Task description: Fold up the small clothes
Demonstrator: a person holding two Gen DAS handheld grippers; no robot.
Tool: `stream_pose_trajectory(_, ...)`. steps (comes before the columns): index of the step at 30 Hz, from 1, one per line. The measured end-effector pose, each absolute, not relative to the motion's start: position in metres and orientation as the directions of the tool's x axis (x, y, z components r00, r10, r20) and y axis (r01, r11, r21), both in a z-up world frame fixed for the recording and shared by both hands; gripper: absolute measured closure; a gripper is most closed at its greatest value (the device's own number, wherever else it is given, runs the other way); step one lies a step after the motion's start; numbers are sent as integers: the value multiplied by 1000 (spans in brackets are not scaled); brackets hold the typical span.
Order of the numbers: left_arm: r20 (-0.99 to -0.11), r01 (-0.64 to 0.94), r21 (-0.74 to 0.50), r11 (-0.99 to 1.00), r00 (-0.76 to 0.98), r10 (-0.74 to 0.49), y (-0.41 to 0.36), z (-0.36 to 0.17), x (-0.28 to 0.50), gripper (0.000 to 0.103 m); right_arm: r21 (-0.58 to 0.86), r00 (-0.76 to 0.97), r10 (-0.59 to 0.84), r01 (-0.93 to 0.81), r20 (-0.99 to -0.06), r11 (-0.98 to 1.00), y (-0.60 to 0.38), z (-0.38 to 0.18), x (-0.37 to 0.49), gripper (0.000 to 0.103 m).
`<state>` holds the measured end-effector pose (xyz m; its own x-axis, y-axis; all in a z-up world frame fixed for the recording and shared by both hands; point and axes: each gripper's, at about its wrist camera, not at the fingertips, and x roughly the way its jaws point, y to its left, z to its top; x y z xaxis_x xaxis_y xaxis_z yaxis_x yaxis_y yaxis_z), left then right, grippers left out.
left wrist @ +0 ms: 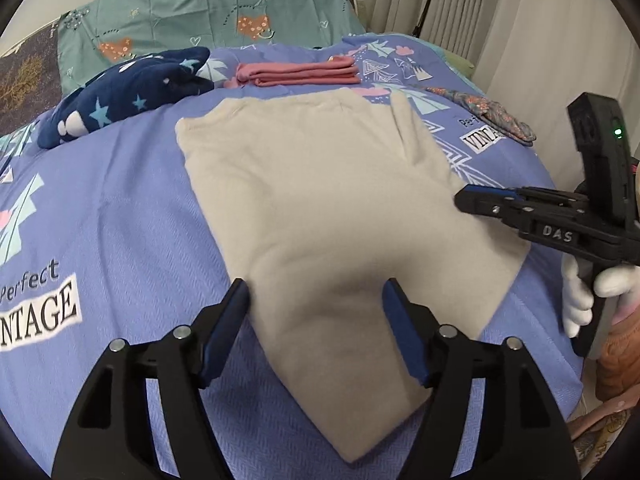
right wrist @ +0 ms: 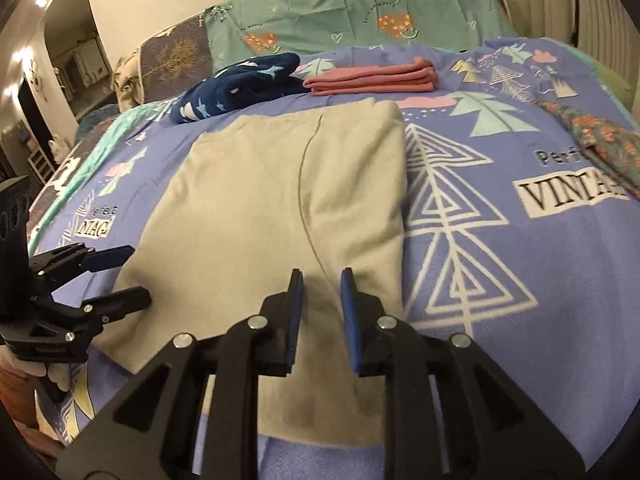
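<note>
Two tools are held open and empty over the beige garment [left wrist: 320,200]: left tool [left wrist: 316,300] wide, right tool [right wrist: 322,284] narrower.

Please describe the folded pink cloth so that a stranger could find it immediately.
Look at the far end of the blue bedspread, below the green pillow. The pink cloth lies beyond the beige garment, right of the navy star-patterned fabric. It alone is a neat folded stack.

Beige garment [left wrist: 320,208] on blue bedspread [left wrist: 120,220]
</note>
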<state>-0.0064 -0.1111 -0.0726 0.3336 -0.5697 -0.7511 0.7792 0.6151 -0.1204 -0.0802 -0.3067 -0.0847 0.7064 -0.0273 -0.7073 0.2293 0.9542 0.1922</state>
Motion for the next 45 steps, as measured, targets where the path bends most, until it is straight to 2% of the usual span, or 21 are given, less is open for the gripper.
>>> stream_pose_trajectory(7,-756,747,-220,627,275,-593,-99,-79,-1,27,186,700,-39,242,-713,952,-299,-83,-90,68)
stream_pose_trajectory(9,-759,754,-239,612,248,-601,-101,-82,-1,13,181,697,-40,241,-716,954,-295,-84,-93,65)
stream_pose_trajectory(14,-776,779,-205,593,240,-583,-111,-85,-7,2,186,691,-33,239,-722,953,-293,-85,-94,59)
stream_pose_trajectory(21,-781,763,-205,613,250,-572,-113,-81,-4,1,227,692,-2,240,-722,944,-296,-81,-96,50)
stream_pose_trajectory(24,-761,742,-239,626,258,-596,-107,-72,6,1,298,720,41,235,-693,925,-308,-73,-99,45)
stream_pose_trajectory(25,-755,732,-257,632,256,-603,-104,-70,11,2,318,731,42,245,-682,916,-314,-70,-101,40)
stream_pose_trajectory(26,-754,718,-269,642,257,-604,-103,-69,16,2,322,737,28,260,-676,910,-318,-67,-102,34)
stream_pose_trajectory(31,-755,668,-337,664,229,-614,-95,-74,31,2,252,748,-180,425,-639,869,-340,-54,-113,25)
stream_pose_trajectory(33,-770,656,-330,679,230,-596,-99,-78,33,2,237,736,-265,500,-623,833,-346,-54,-117,25)
stream_pose_trajectory(35,-778,662,-294,689,253,-575,-104,-79,32,2,245,738,-279,514,-614,822,-351,-57,-117,25)
stream_pose_trajectory(41,-791,666,-247,704,282,-544,-114,-79,38,2,232,739,-219,454,-637,860,-355,-64,-105,25)
stream_pose_trajectory(45,-785,649,-236,723,311,-536,-114,-74,50,2,295,742,-139,422,-656,857,-365,-66,-96,25)
